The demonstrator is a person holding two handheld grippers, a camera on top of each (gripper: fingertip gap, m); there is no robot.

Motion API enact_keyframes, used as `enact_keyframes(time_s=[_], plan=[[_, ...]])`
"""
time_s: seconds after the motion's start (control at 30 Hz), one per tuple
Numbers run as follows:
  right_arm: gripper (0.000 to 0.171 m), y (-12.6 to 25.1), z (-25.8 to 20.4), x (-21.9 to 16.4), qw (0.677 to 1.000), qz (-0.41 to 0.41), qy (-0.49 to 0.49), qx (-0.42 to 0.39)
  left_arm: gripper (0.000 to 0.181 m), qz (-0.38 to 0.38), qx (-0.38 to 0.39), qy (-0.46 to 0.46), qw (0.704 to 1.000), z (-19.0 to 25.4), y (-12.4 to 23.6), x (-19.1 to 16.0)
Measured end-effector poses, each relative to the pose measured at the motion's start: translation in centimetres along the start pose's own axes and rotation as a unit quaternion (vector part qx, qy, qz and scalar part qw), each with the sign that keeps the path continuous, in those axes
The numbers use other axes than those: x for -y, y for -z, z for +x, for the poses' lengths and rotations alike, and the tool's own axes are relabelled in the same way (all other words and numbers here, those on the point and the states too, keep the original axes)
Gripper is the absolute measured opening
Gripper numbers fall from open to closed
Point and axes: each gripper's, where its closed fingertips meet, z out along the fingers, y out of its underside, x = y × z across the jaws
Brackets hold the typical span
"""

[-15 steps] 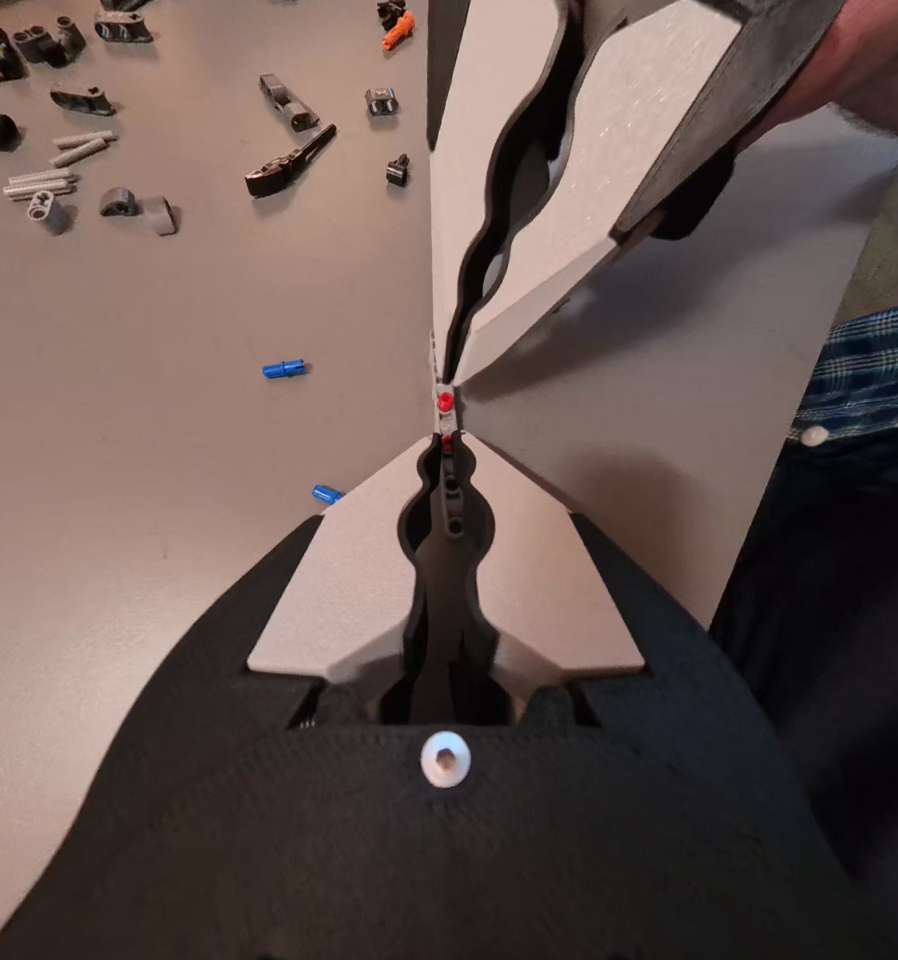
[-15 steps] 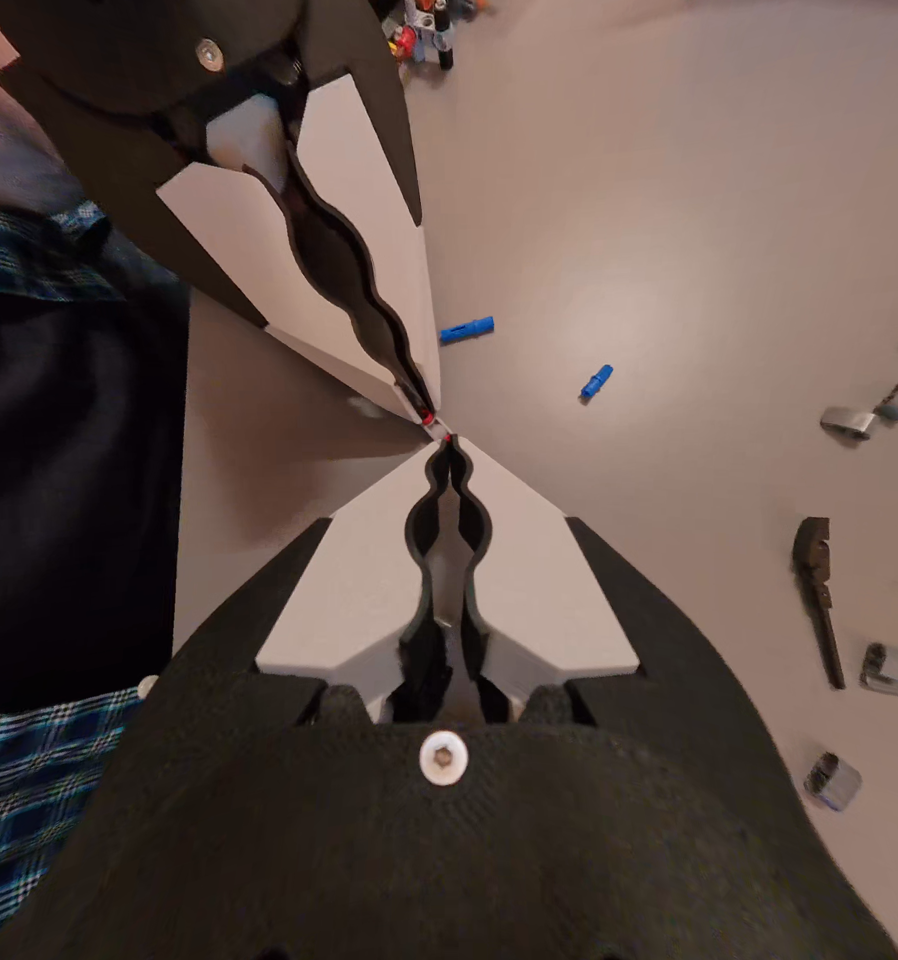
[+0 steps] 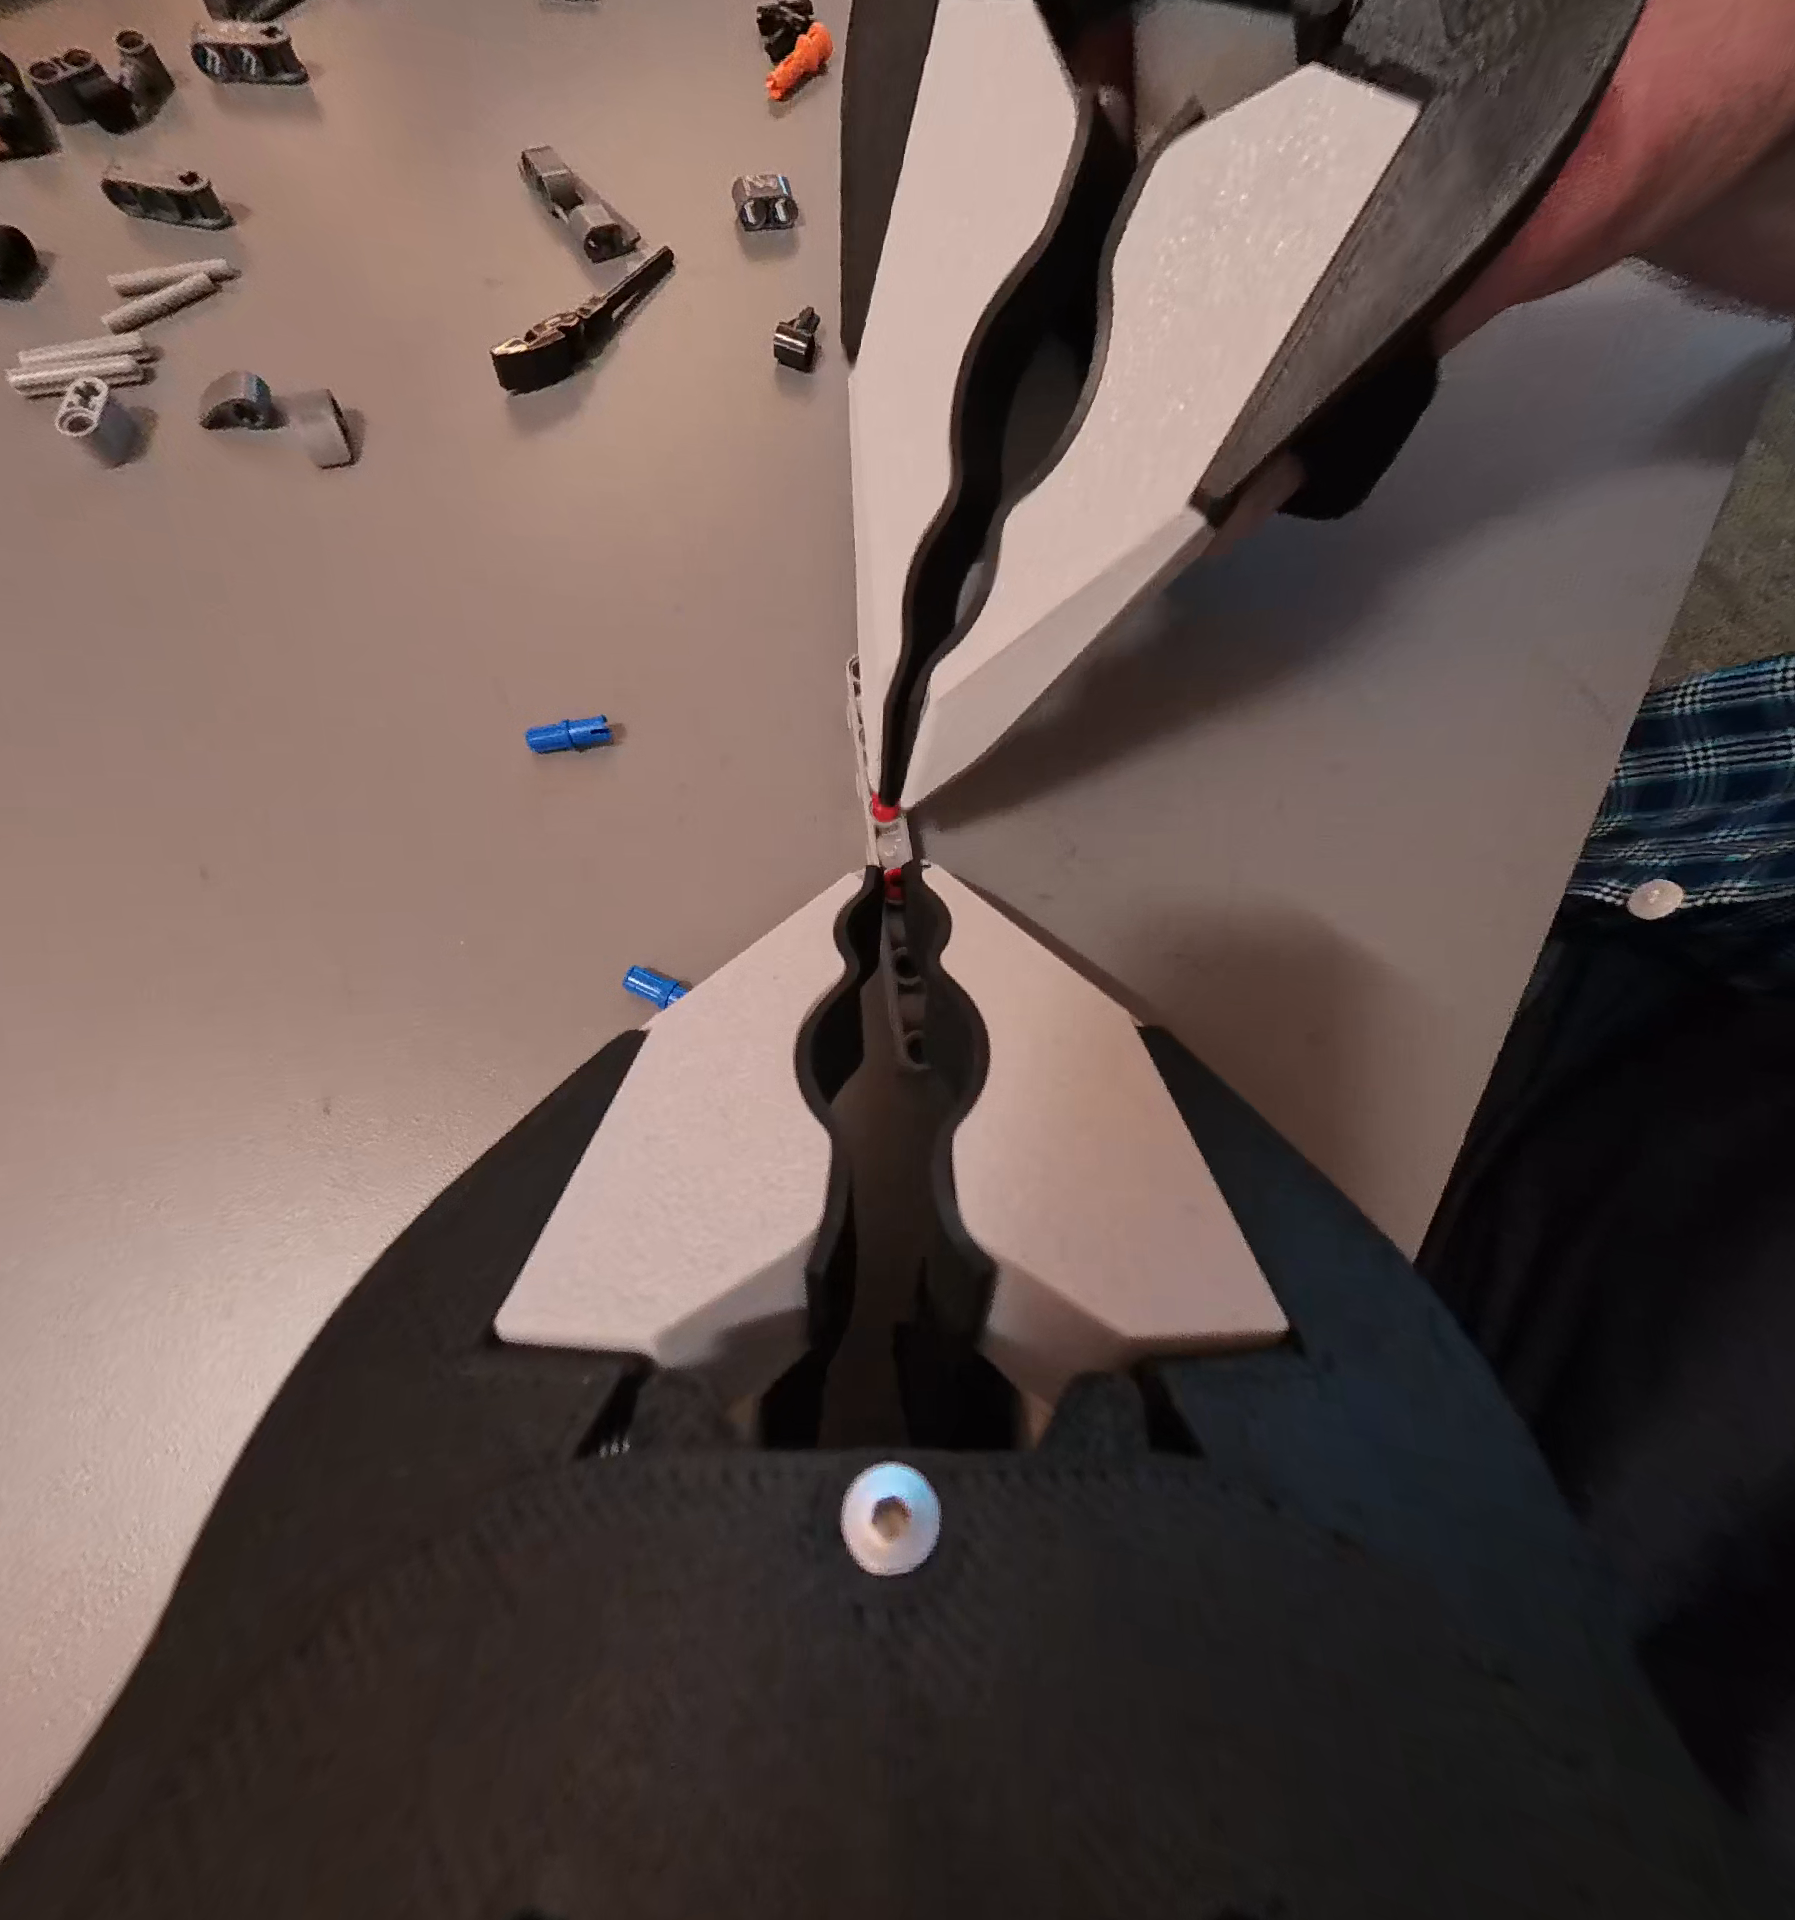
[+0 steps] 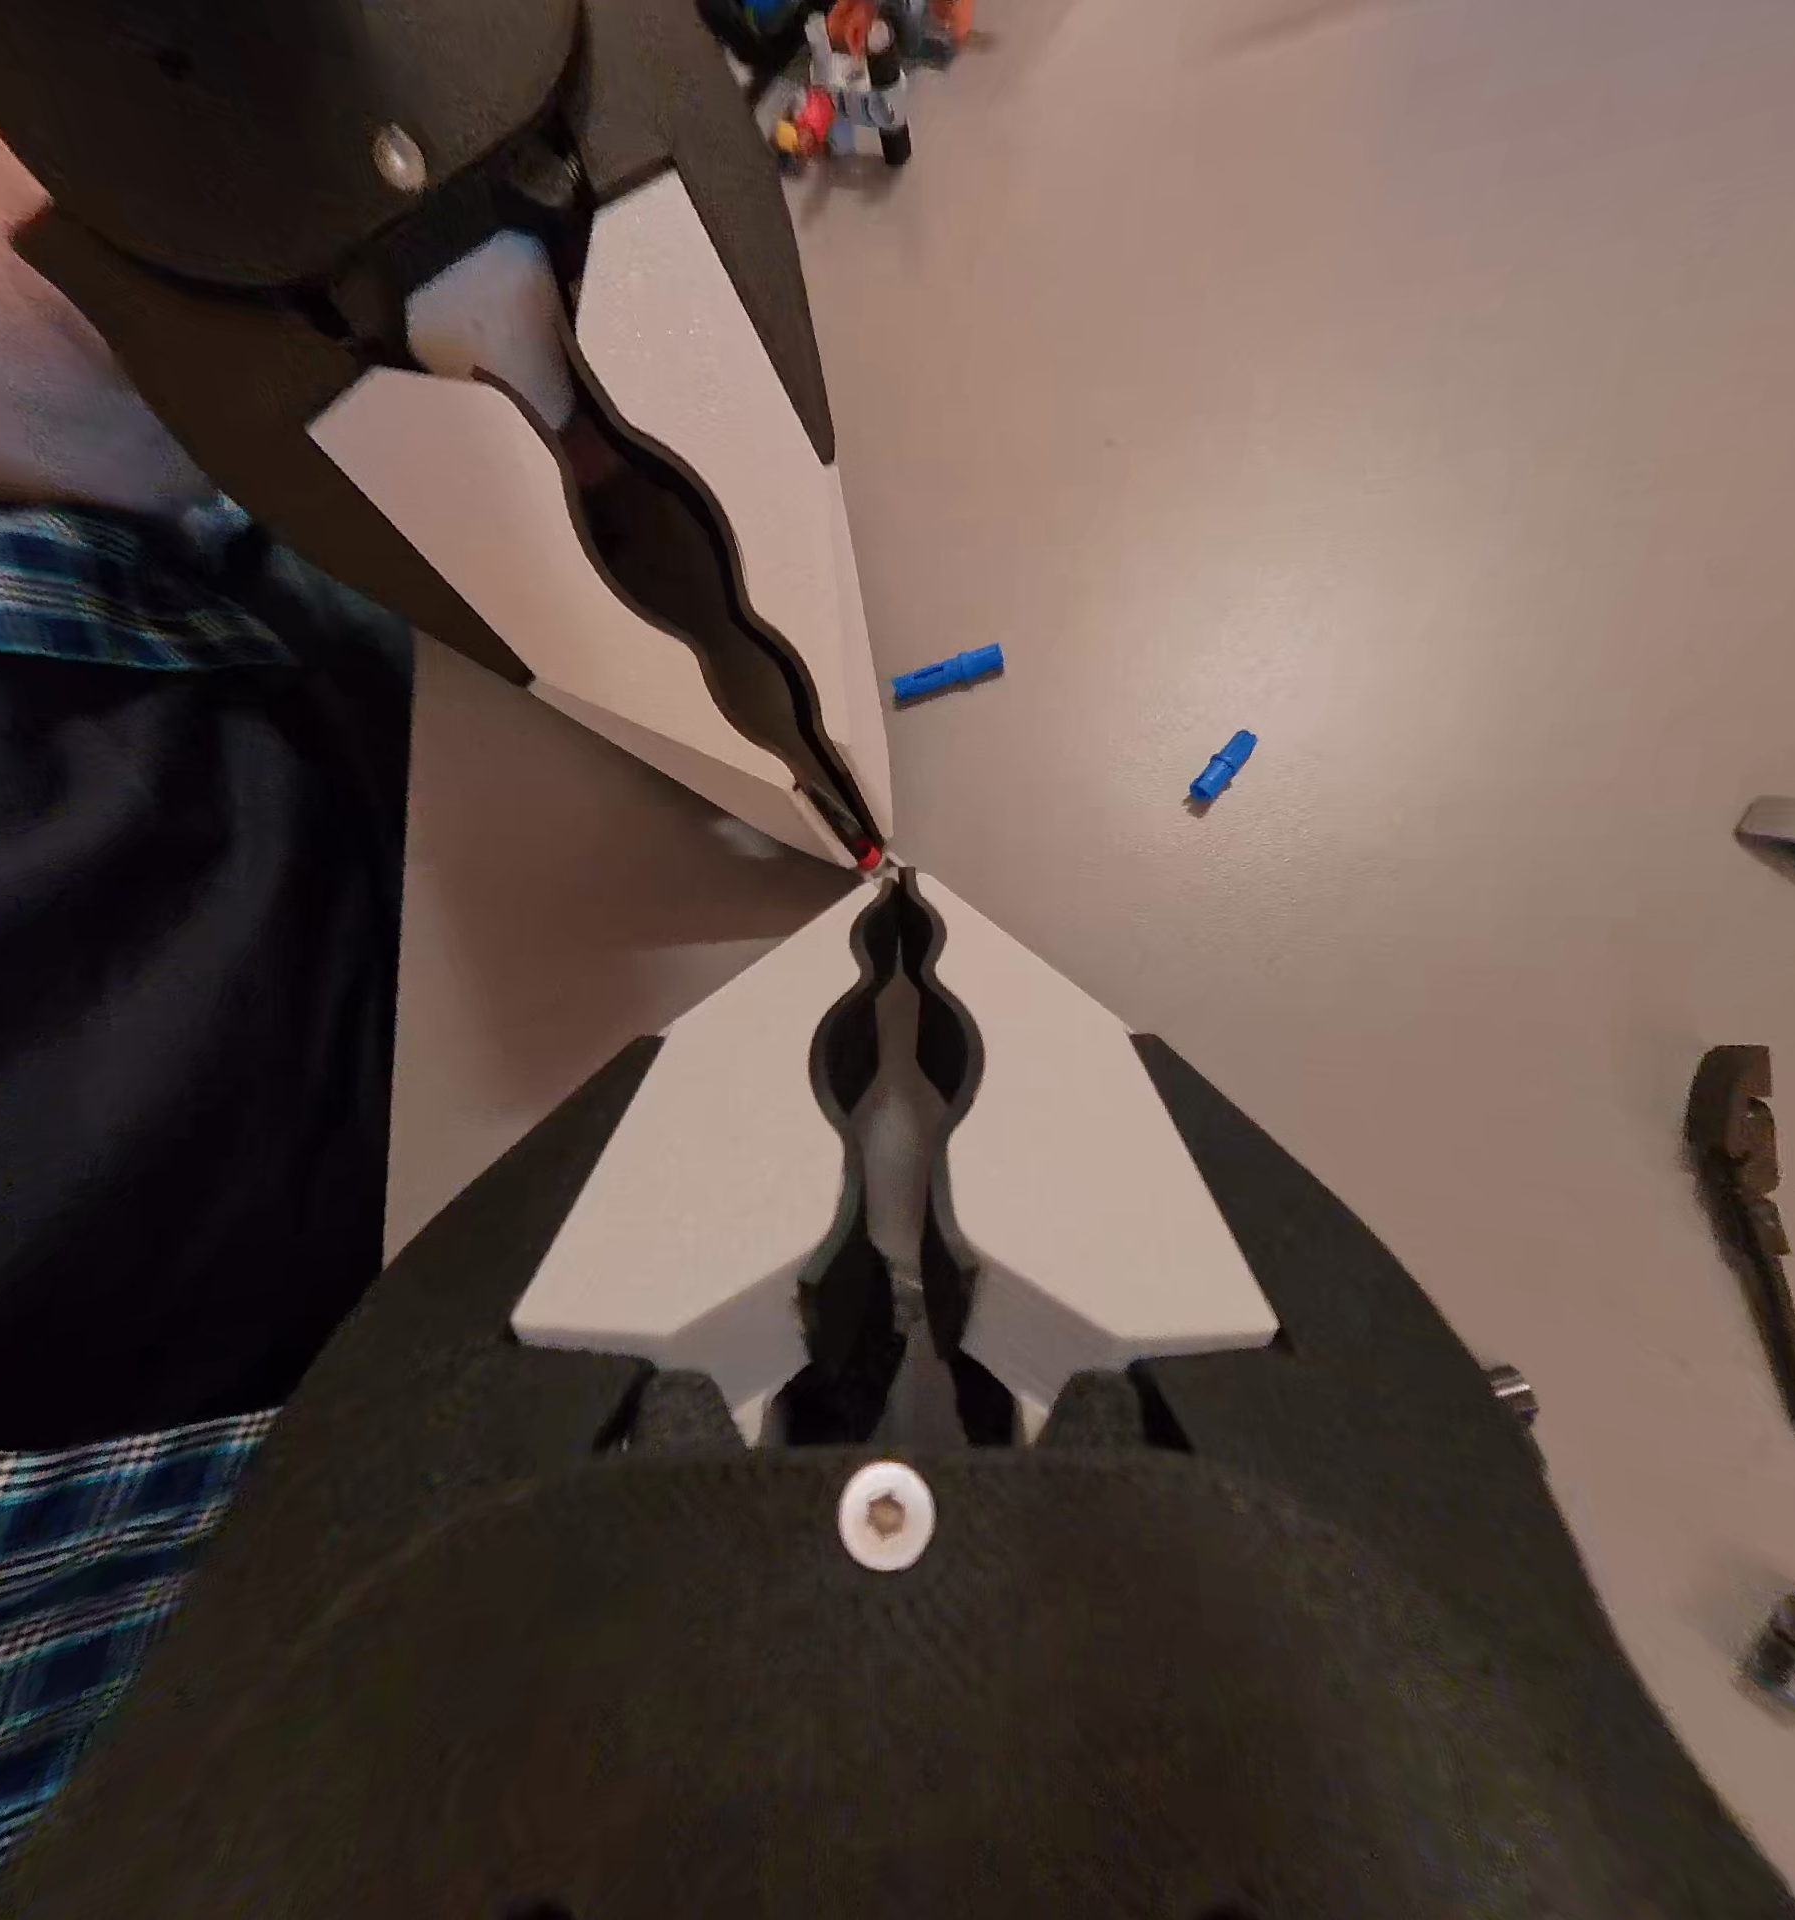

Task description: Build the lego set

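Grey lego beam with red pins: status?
Left gripper shut on thin grey lego beam with red pins. Right gripper shut on its far end, tip to tip. Two loose blue pins on table, clear of work.

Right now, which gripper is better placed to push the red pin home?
Right. The left gripper is shut on the grey beam, bracing it; the right gripper holds the red pin at the beam's end.

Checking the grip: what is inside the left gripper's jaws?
A thin grey lego beam with holes, clamped between the shut jaws of the left gripper, a red pin at the tips. How far down it runs is hidden.
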Motion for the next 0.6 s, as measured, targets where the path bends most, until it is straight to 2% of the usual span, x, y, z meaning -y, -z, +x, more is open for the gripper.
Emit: enact_keyframes(time_s=[0.03, 0.33, 0.6], plan=[[0.0, 0.17, 0.03, 0.16, 1.0, 0.006, -0.004, 0.002, 0.003, 0.0, -0.001, 0.001, 1.0, 0.01, 0.0, 0.0], [0.0, -0.13, 0.46, -0.56, 1.0, -0.025, 0.005, -0.009, 0.003, 0.0, -0.003, 0.004, 1.0, -0.02, -0.02, -0.01], [0.0, -0.46, 0.75, -0.79, 0.993, -0.121, 0.011, -0.009, 0.003, -0.001, -0.005, 0.006, 1.0, -0.01, -0.06, -0.02]])
